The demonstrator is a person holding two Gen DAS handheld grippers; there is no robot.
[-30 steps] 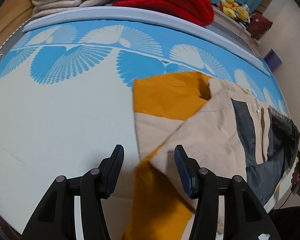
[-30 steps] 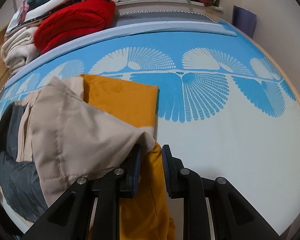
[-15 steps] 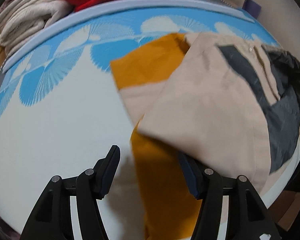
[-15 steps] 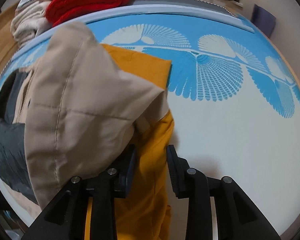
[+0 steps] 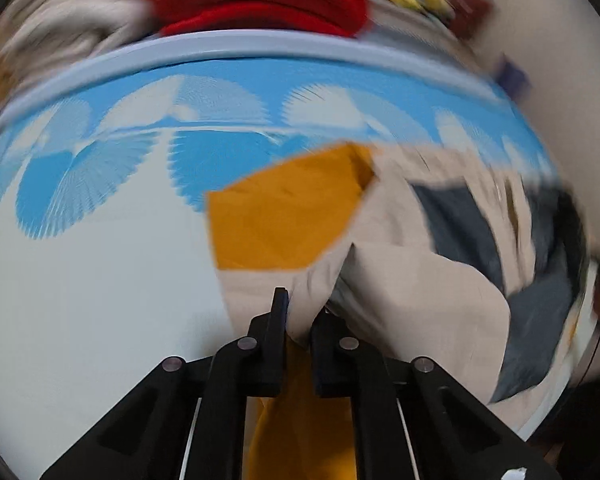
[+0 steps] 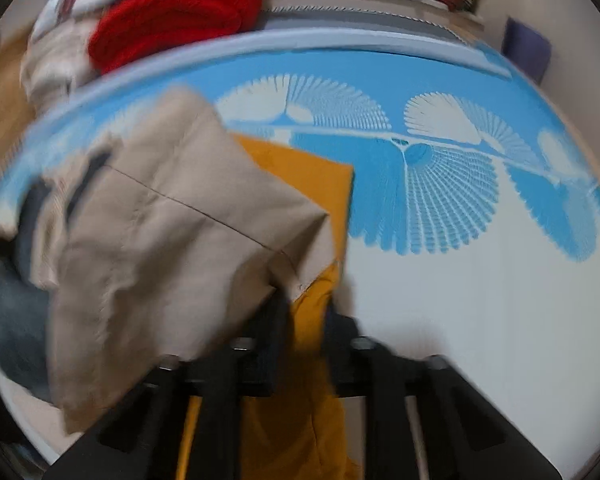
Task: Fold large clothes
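Left gripper [image 5: 298, 316] jaws just closed, now pinching the jacket's [image 5: 412, 292] beige edge. Right gripper [image 6: 306, 312] also just closed, clamped on its mustard sleeve [image 6: 300, 392]. Jacket half-folded on the near bed [image 6: 480, 320]; next fold can start.

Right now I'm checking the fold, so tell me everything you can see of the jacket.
The jacket is woven-looking cloth in beige, mustard and dark grey panels, with a zip. It lies rumpled and partly folded on the blue-patterned bed cover. The left gripper pinches a beige fold; the right gripper has closed on mustard cloth.
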